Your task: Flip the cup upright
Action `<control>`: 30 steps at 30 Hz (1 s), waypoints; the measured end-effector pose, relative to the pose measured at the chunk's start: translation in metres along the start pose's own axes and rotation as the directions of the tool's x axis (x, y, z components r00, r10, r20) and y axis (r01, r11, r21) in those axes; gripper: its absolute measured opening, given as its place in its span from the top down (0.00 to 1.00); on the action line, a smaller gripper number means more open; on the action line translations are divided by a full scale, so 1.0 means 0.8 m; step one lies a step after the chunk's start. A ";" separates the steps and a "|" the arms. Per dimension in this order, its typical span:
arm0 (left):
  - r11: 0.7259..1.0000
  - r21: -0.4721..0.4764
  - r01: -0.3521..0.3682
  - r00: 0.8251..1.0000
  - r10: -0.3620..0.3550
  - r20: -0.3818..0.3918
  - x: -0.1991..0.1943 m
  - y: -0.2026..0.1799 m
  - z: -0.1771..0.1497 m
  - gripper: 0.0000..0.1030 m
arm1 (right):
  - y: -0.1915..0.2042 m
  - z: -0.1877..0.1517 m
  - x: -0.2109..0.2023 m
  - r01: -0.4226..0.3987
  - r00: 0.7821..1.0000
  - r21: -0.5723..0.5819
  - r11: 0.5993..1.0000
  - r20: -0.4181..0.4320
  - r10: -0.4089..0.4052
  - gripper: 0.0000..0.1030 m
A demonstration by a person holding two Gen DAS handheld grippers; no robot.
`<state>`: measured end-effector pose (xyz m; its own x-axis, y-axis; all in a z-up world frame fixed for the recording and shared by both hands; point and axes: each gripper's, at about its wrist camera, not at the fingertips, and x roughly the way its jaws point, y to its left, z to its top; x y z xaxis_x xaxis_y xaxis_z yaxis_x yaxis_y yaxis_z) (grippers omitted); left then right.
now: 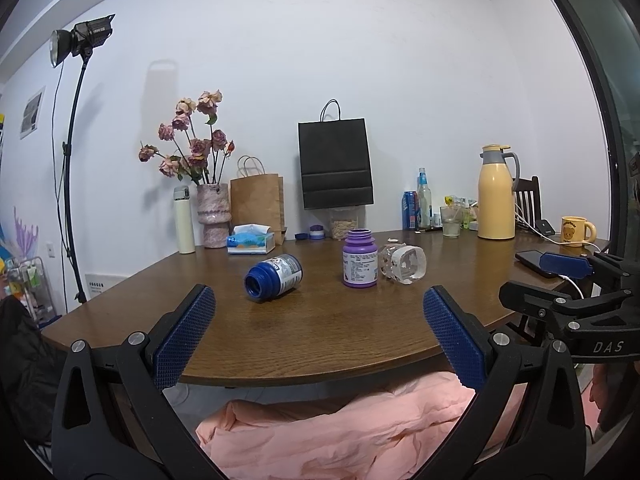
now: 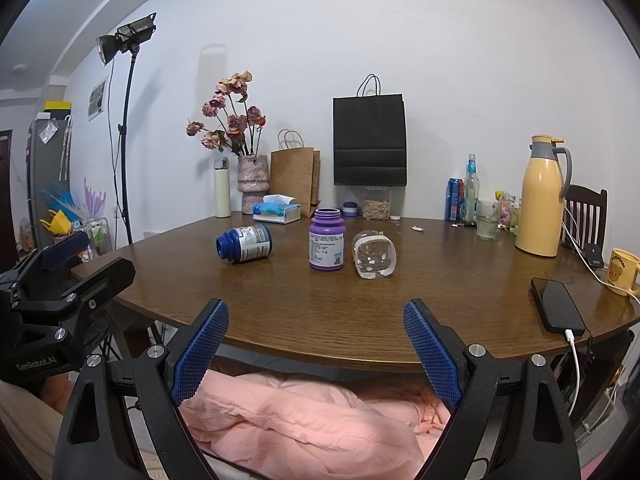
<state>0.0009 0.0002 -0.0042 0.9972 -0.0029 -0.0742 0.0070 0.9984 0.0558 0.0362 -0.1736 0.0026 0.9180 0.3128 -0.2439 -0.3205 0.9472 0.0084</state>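
Note:
A clear plastic cup (image 1: 402,264) (image 2: 374,258) lies on its side on the brown table (image 1: 340,332) (image 2: 460,300), just right of an upright purple jar (image 1: 359,264) (image 2: 327,245). A blue jar (image 1: 274,276) (image 2: 246,244) lies on its side to the left. My left gripper (image 1: 319,300) is open and holds nothing, short of the table's near edge. My right gripper (image 2: 316,312) is open too, also at the near edge and well back from the cup. Each gripper shows at the side of the other's view.
A charging phone (image 2: 558,306) lies at the right edge near a yellow mug (image 2: 622,270). Along the back stand a yellow jug (image 2: 542,204), a glass (image 2: 487,220), bottles, paper bags, a vase and a tissue box (image 2: 277,212). Pink cloth (image 2: 300,412) lies below the table.

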 end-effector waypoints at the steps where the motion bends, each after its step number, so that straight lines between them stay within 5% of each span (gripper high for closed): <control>1: 1.000 0.001 0.001 1.000 -0.001 -0.001 0.000 0.000 0.000 0.00 | 0.000 0.000 0.000 0.000 1.000 0.000 1.000 0.000 0.000 0.10; 30: 1.000 0.000 0.000 1.000 0.000 -0.006 0.001 0.009 0.003 0.00 | -0.003 -0.003 0.003 -0.003 1.000 0.000 1.000 -0.006 0.003 0.10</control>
<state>0.0022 0.0076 -0.0011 0.9967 -0.0030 -0.0807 0.0075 0.9984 0.0554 0.0390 -0.1755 -0.0005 0.9154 0.3155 -0.2499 -0.3236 0.9461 0.0092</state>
